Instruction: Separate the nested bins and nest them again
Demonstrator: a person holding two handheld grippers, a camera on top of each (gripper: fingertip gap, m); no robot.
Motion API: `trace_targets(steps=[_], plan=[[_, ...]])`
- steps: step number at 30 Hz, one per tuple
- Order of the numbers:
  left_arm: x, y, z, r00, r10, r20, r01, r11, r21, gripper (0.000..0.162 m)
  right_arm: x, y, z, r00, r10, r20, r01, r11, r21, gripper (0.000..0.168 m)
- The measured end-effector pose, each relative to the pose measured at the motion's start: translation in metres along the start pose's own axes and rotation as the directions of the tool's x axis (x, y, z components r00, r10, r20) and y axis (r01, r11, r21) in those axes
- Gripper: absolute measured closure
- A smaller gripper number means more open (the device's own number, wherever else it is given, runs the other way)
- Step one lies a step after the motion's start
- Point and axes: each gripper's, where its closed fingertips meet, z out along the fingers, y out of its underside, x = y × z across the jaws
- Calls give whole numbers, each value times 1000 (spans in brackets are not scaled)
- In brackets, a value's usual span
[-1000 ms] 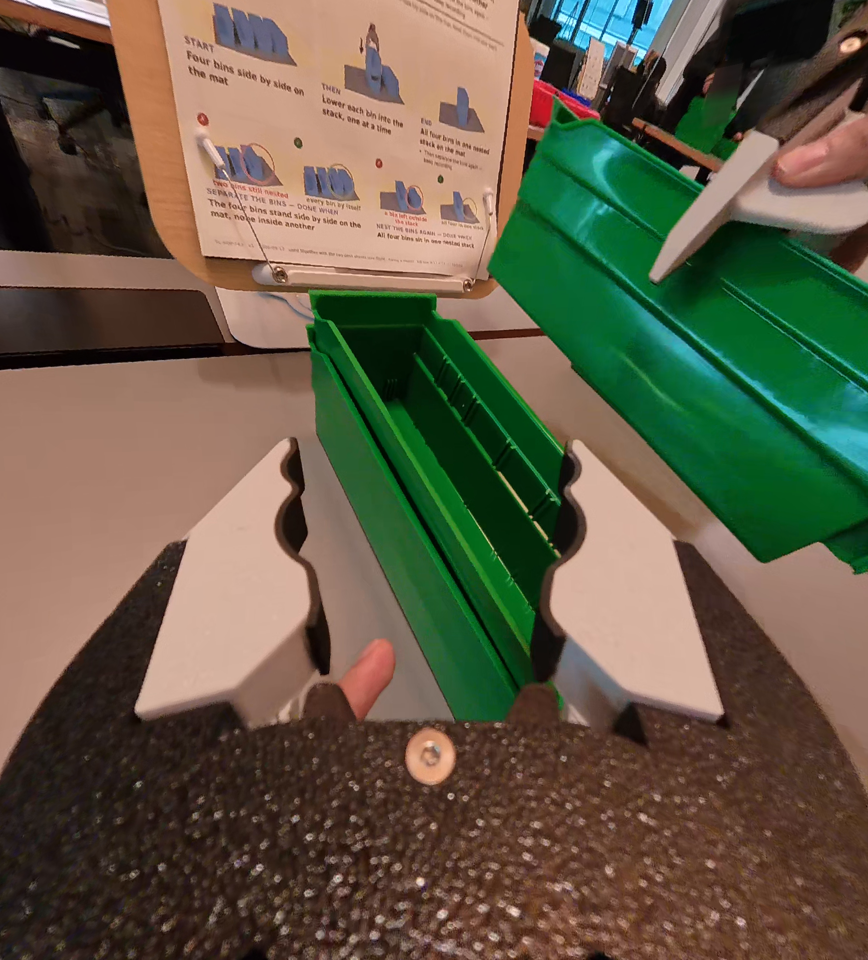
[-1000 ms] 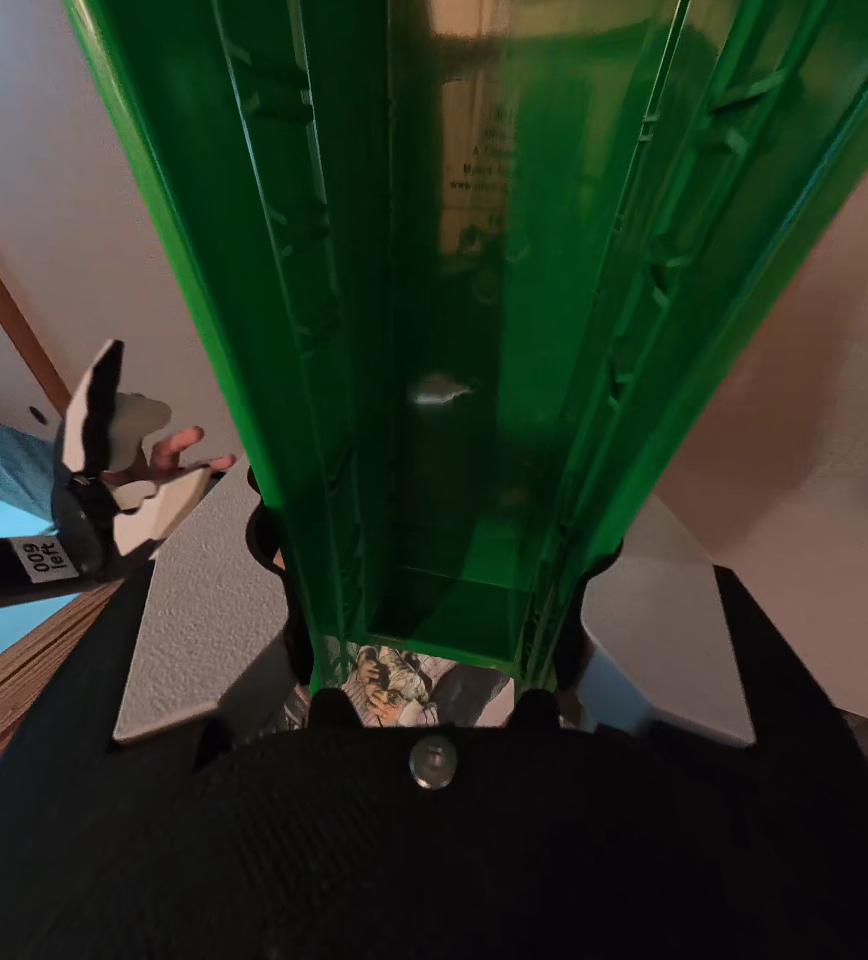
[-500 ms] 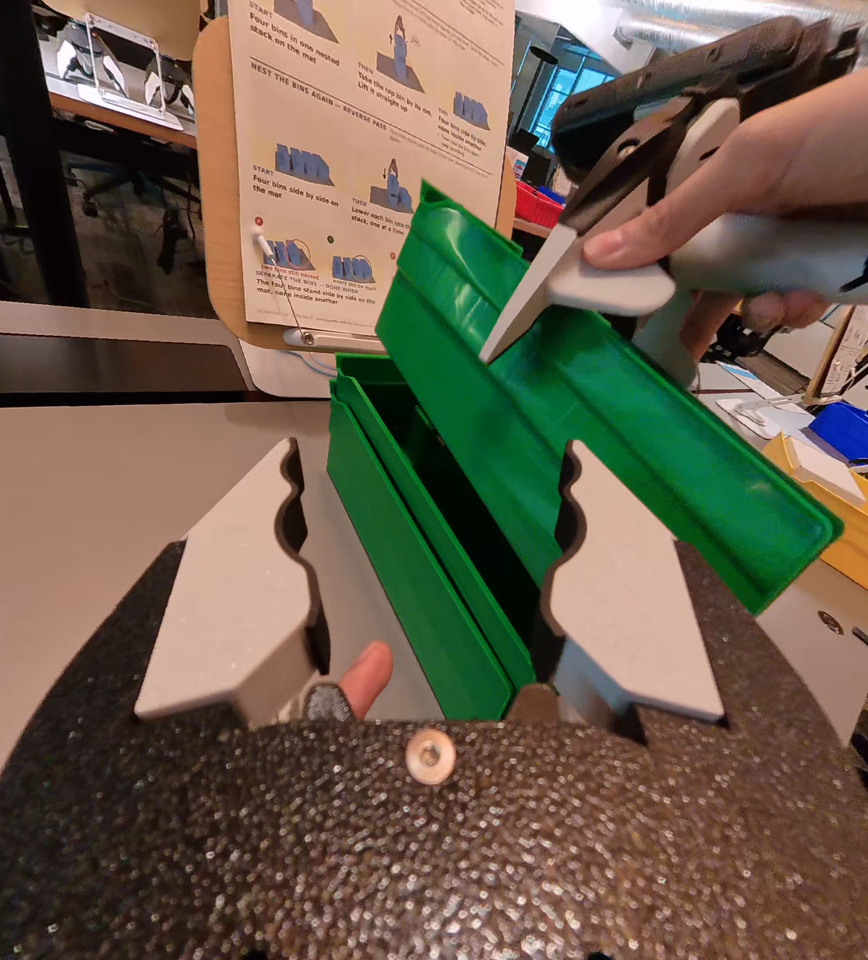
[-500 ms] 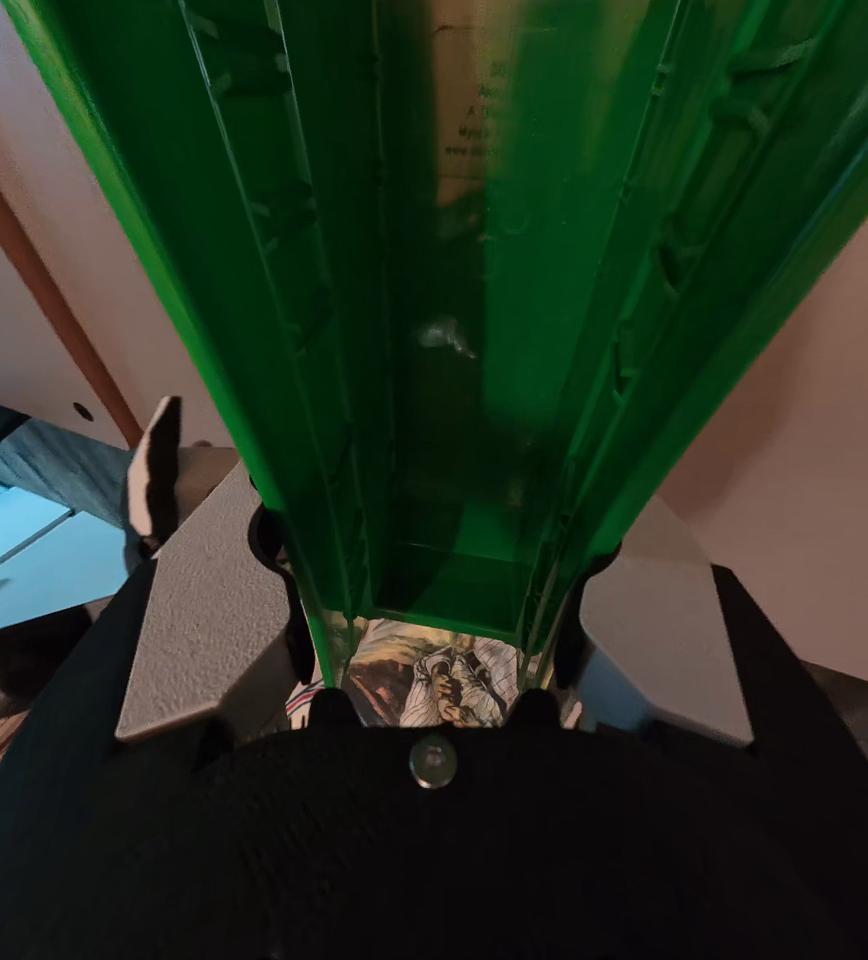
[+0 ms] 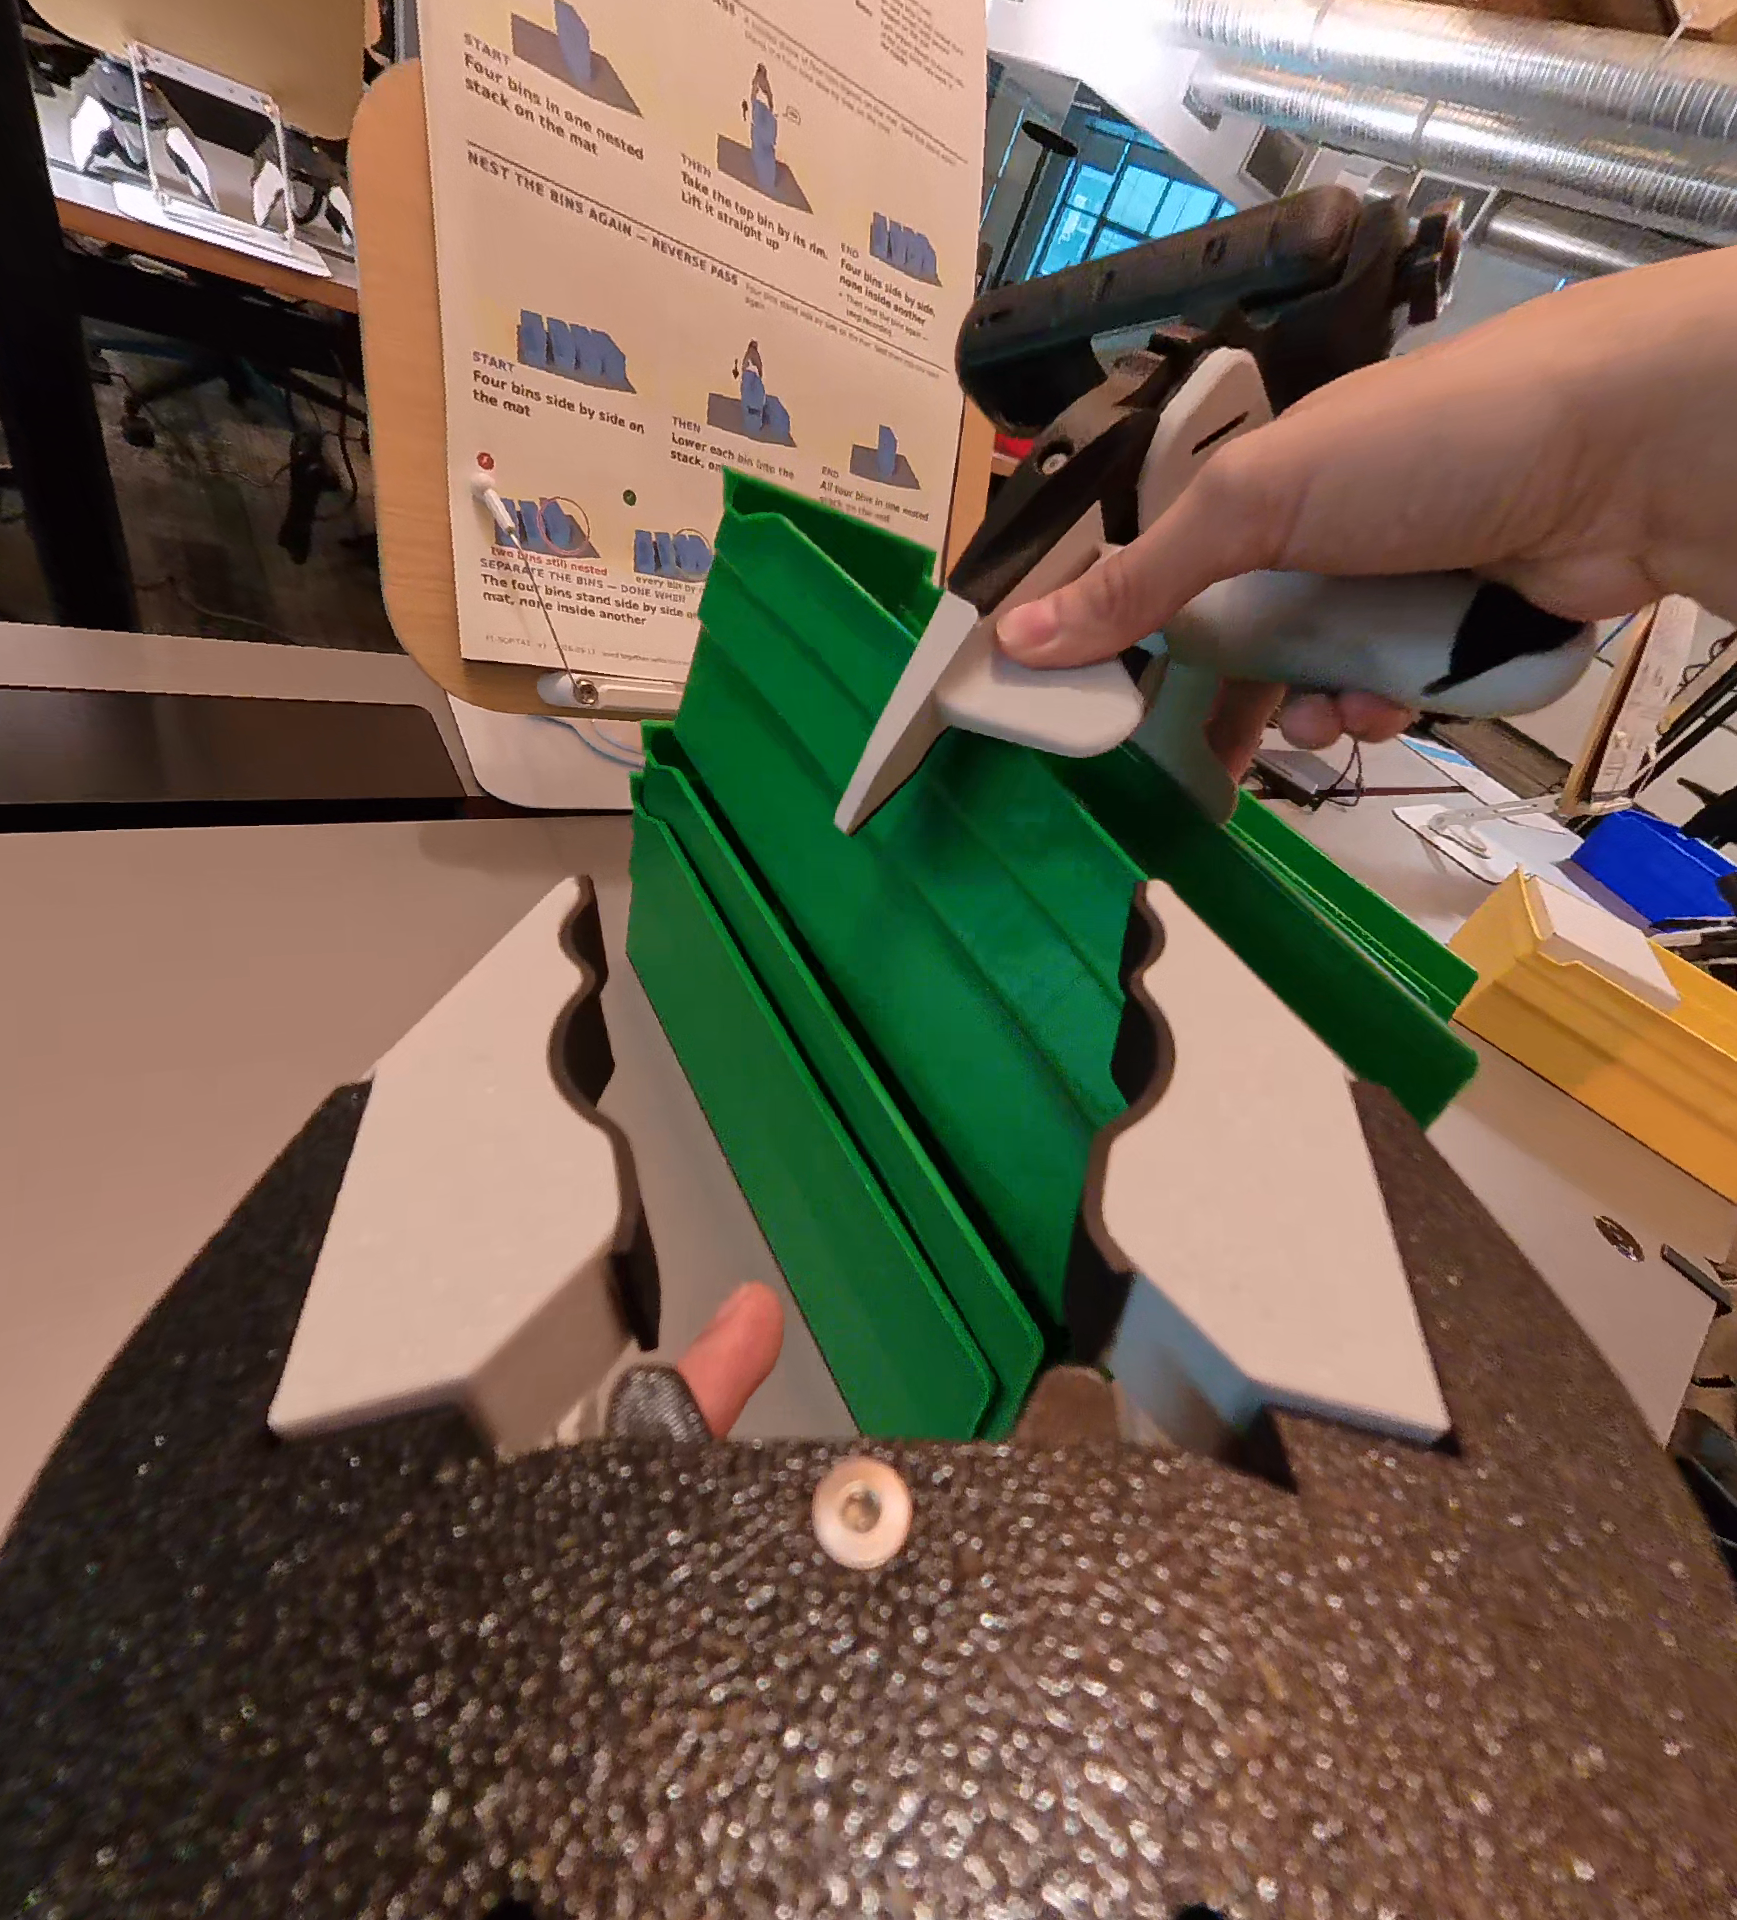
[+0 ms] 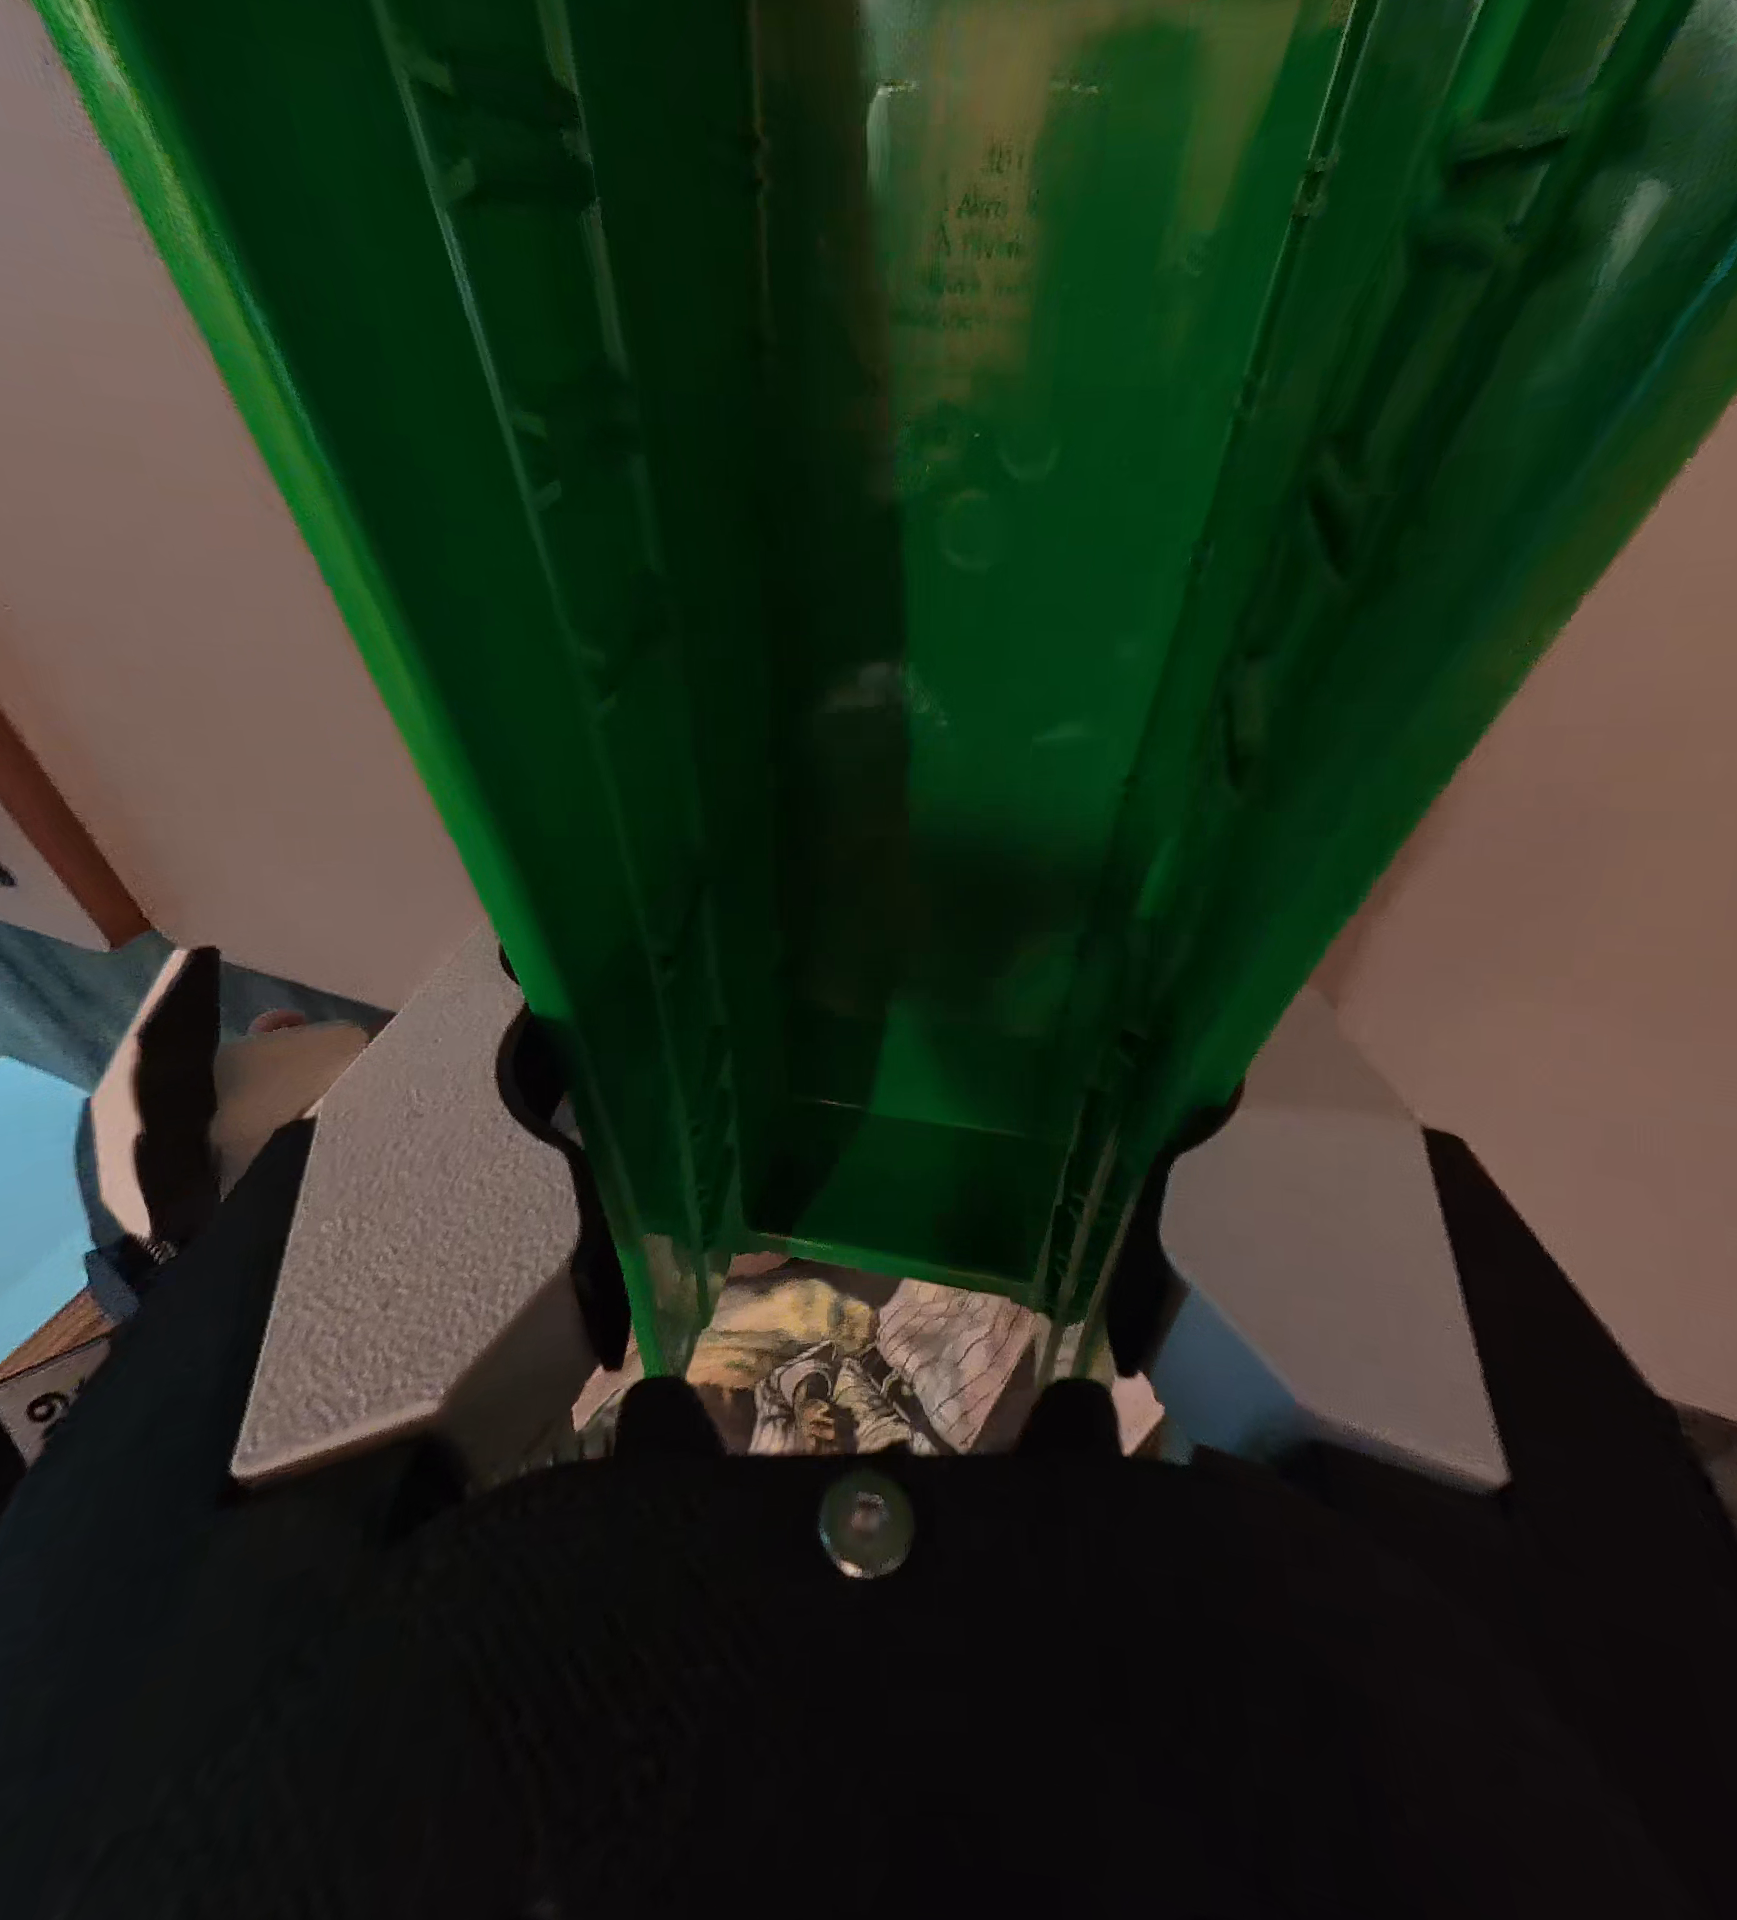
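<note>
In the left wrist view a stack of nested green bins stands on the grey table. My left gripper straddles the stack with its jaws open; a strip of table shows between the left pad and the stack's wall. My right gripper is shut on another green bin, one finger on each long side. It holds that bin tilted, the low end inside the stack's opening. In the right wrist view the held bin fills the frame between my right gripper's pads. The left gripper shows at the left edge.
An instruction sheet on a wooden board stands behind the stack. A yellow bin and a blue bin lie at the right. A person's hand holds the right gripper. Desks and ducts fill the background.
The right gripper has carried its green bin down and to the left, from above right of the stack into its opening. The left gripper has stayed open around the stack.
</note>
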Motion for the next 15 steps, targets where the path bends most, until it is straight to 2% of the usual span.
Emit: trace_targets(steps=[4,9,15], plan=[[2,2,3,1000,-1,-6,1,1000,-9,64,2,-5,9,999,24,38,-25,1000,15,46],[4,4,3,1000,4,-7,-4,1000,-14,64,8,-5,29,1000,15,4,-15,1000,0,46],[7,5,4,1000,9,-13,-9,1000,-18,64,12,-14,38,1000,1,-22,0,998,57,43]])
